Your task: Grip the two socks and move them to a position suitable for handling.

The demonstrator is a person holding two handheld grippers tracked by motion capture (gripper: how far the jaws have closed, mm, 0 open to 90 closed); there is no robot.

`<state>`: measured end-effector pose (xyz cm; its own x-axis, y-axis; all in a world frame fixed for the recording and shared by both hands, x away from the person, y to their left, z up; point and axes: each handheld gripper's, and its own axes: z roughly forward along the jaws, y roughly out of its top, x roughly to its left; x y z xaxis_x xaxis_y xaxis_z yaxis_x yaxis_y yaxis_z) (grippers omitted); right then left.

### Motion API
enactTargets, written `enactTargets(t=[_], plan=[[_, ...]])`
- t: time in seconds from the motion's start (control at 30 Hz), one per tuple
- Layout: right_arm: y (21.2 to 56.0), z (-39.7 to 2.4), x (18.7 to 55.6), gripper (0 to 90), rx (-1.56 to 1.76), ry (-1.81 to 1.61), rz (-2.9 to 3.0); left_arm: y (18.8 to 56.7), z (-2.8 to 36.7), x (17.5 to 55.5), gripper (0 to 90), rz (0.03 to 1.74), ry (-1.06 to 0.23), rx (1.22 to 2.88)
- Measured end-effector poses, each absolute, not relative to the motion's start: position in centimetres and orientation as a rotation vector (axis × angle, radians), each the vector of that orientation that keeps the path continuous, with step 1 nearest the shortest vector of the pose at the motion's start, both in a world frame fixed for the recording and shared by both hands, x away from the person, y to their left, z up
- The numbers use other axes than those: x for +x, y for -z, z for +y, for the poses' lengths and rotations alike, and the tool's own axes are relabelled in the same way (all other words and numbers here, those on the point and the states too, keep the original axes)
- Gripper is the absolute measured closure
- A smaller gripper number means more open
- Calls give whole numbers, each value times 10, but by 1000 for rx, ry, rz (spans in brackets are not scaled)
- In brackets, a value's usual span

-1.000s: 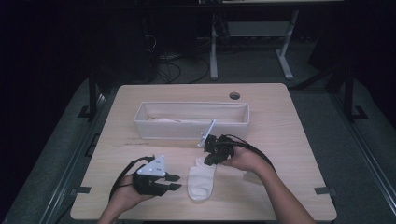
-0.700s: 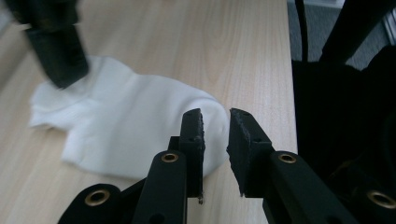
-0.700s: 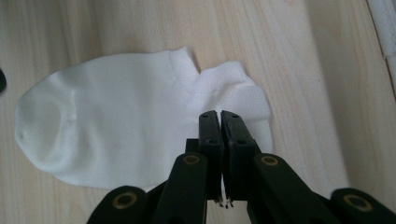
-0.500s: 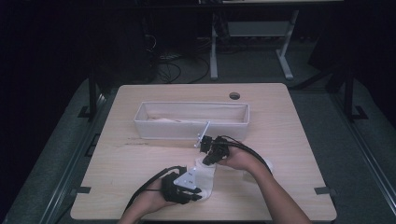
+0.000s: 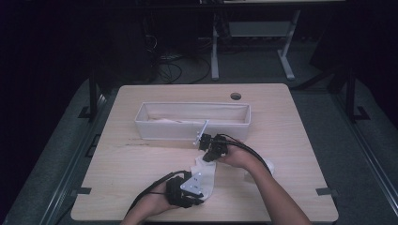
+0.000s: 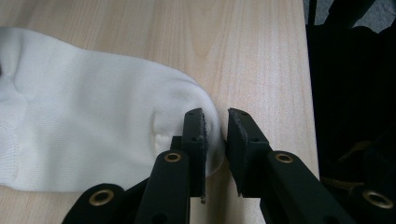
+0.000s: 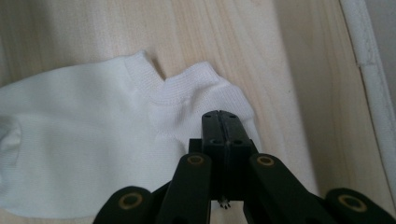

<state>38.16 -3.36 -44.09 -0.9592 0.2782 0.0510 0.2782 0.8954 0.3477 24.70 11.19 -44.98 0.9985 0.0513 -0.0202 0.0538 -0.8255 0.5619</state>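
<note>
A white sock (image 5: 204, 174) lies flat on a light wooden table (image 5: 291, 136), with one claw at each end of it.

The left claw (image 5: 202, 195), held in the person's left hand at the near edge of the table, sits at the sock's rounded toe end. In the left gripper view its two black jaws stand a narrow gap apart, and the toe (image 6: 205, 119) of the sock bulges into that gap, against the left jaw's pad. These jaws have just been closing in on the toe. Whether the right jaw's pad already presses the cloth cannot be told.

The right claw (image 5: 207, 155), held in the right hand (image 5: 237, 157), sits at the sock's far end, by its ribbed opening (image 7: 187, 86). In the right gripper view its jaws are pressed fully together and lie over the cloth beside the cuff; whether any cloth is pinched between them cannot be told.

Just beyond the right claw stands a long white fabric bin (image 5: 192, 131), its near wall close to the claw.
</note>
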Motion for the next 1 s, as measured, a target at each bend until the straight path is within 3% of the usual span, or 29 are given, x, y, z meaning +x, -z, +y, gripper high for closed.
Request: enactTargets(t=[0.53,1.0], plan=[[425,-40,371,863,418,-562,3027,439,122,249,753,113,-9,2487],[439,-44,380,865,465,-507,3052,450,120,247,757,92,9,2531]])
